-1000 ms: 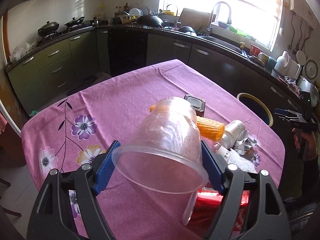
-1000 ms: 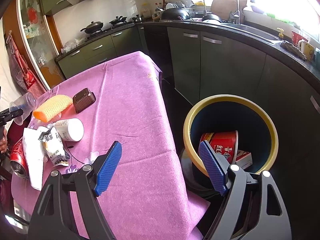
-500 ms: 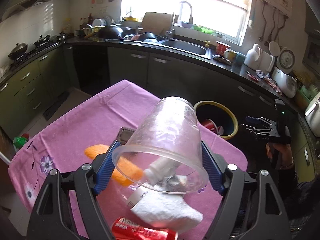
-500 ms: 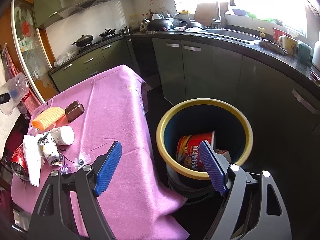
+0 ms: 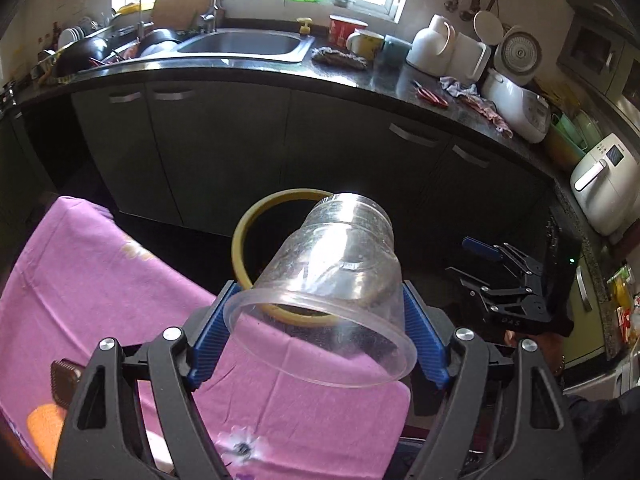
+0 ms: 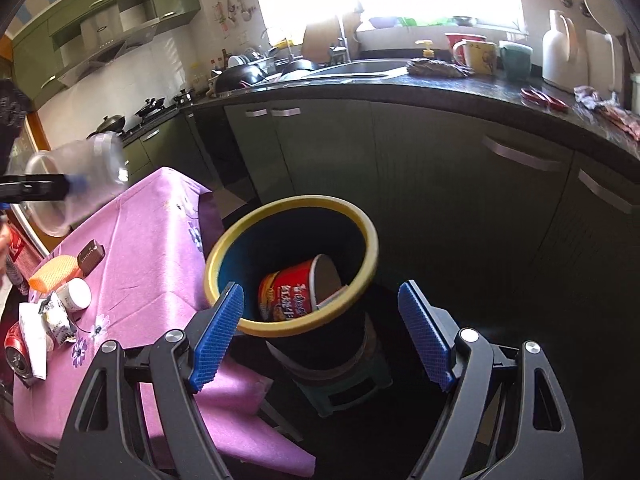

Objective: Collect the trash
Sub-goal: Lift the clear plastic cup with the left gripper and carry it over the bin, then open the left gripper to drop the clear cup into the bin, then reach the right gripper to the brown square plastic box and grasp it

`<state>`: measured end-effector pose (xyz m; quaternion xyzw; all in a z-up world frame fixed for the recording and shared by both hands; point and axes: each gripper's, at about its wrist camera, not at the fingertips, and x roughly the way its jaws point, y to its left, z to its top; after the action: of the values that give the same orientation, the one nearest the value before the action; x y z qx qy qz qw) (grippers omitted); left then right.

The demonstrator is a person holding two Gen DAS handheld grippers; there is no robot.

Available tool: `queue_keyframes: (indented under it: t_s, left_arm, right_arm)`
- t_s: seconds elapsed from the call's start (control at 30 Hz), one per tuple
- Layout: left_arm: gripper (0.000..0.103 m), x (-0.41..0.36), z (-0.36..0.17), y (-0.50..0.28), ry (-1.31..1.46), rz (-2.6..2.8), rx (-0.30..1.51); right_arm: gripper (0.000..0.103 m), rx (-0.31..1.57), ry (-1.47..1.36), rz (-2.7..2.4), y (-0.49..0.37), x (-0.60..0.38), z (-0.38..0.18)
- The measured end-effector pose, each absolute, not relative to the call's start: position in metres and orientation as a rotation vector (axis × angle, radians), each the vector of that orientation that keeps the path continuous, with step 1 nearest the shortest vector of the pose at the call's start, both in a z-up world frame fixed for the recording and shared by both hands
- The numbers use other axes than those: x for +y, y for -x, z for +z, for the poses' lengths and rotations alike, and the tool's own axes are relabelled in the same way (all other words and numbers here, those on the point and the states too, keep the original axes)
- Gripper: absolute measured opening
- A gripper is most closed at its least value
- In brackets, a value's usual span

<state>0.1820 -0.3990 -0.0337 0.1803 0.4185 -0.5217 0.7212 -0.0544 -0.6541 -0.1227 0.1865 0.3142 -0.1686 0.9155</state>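
Observation:
My left gripper point(image 5: 318, 336) is shut on a clear plastic cup point(image 5: 332, 280), its blue pads pressing the cup's sides near the rim, the cup's base pointing toward the yellow-rimmed dark bin point(image 5: 244, 236) beyond the table's corner. The same cup point(image 6: 76, 184) shows at the far left of the right wrist view, over the table. My right gripper point(image 6: 320, 332) stands open and empty just above the bin point(image 6: 292, 324), which holds a red noodle cup point(image 6: 292, 292). On the purple tablecloth point(image 6: 152, 240) lie an orange sponge point(image 6: 54, 276), a brown box point(image 6: 91, 255), a white jar point(image 6: 76, 294), wrappers point(image 6: 48, 320) and a red can point(image 6: 16, 350).
The bin stands on a small stool point(image 6: 344, 384) on the dark floor between the table and the dark cabinets point(image 5: 328, 152). The counter carries a sink point(image 5: 244, 44), mugs and appliances. The other gripper, held by a hand, shows right of the cup point(image 5: 512, 292).
My left gripper has swung the cup from over the table's litter toward the bin at the table's corner. My right gripper has drifted right, so the bin now sits between its fingers.

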Motion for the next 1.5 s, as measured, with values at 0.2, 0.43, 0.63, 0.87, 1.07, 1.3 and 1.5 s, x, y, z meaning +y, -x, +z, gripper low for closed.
queue_keyframes:
  t_s: [0.2, 0.43, 0.63, 0.87, 1.07, 1.3, 1.5]
  left_arm:
    - [0.075, -0.483, -0.088, -0.197, -0.431, -1.136, 1.027]
    - [0.076, -0.53, -0.127, -0.22, -0.43, -1.071, 1.1]
    - [0.082, -0.555, -0.139, -0.23, -0.443, -1.053, 1.148]
    - [0.082, -0.517, -0.099, -0.229, -0.357, -1.097, 1.13]
    - [0.086, -0.441, -0.031, -0.213, -0.29, -1.127, 0.999]
    - [0.09, -0.307, 0.038, -0.194, -0.186, -1.033, 0.826]
    - [0.094, -0.174, 0.066, -0.189, -0.074, -0.815, 0.66]
  right_arm:
    - [0.079, 0.637, -0.436, -0.377, 0.074, -0.681, -0.136]
    - [0.079, 0.647, -0.473, -0.401, 0.082, -0.699, -0.149]
    - [0.079, 0.657, -0.488, -0.404, 0.076, -0.701, -0.154]
    - [0.079, 0.658, -0.469, -0.38, 0.068, -0.691, -0.15]
    - [0.079, 0.663, -0.431, -0.328, 0.053, -0.671, -0.142]
    - [0.08, 0.652, -0.352, -0.247, 0.031, -0.633, -0.121]
    - [0.083, 0.643, -0.249, -0.137, 0.008, -0.574, -0.095]
